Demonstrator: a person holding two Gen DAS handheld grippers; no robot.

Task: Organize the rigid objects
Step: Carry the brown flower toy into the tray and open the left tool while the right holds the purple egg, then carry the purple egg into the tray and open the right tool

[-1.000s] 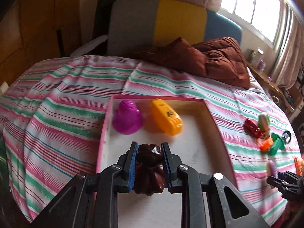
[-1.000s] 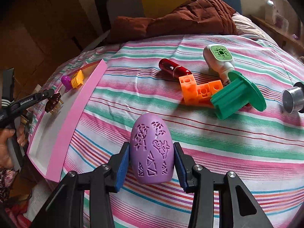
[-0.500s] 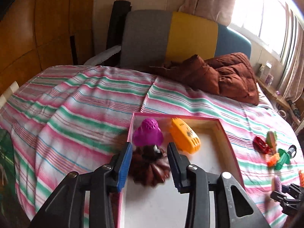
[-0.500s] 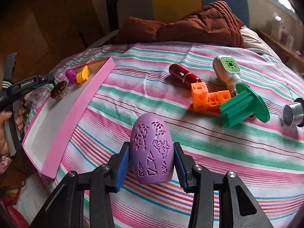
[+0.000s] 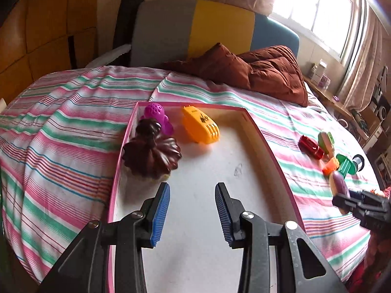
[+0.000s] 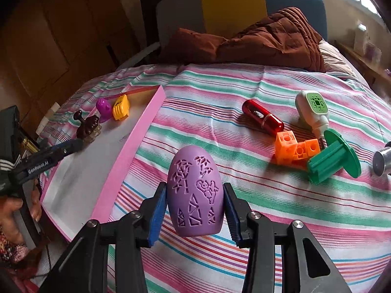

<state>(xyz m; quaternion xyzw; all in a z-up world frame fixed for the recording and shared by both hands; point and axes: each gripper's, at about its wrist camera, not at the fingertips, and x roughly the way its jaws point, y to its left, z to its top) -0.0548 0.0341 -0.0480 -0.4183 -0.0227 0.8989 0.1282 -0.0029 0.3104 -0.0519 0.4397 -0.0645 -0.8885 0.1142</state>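
A pink-walled tray [image 5: 266,139] [image 6: 127,161] lies on the striped bed. At its far left stand a dark brown fluted piece [image 5: 151,152] [image 6: 86,124], a magenta piece [image 5: 157,117] [image 6: 103,106] and a yellow-orange piece [image 5: 200,124] [image 6: 121,107]. My left gripper [image 5: 191,216] [image 6: 70,146] is open over the tray floor, below and right of the brown piece, with nothing between its pads. My right gripper [image 6: 195,213] [image 5: 344,200] is shut on a lilac egg-shaped object [image 6: 195,193] [image 5: 338,186] with carved patterns, above the bedspread right of the tray.
On the bedspread right of the tray lie a red capsule [image 6: 262,118], orange cubes [image 6: 293,149], a green flanged piece [image 6: 333,162], a white-and-green bottle [image 6: 312,108] and a metal cylinder [image 6: 382,162]. A brown quilt [image 5: 256,70] lies at the head. A person's hand [image 6: 14,210] holds the left gripper.
My left gripper let go of the brown fluted piece, left it standing in the tray and drew back to the right. The right gripper still holds the lilac egg, shifted slightly.
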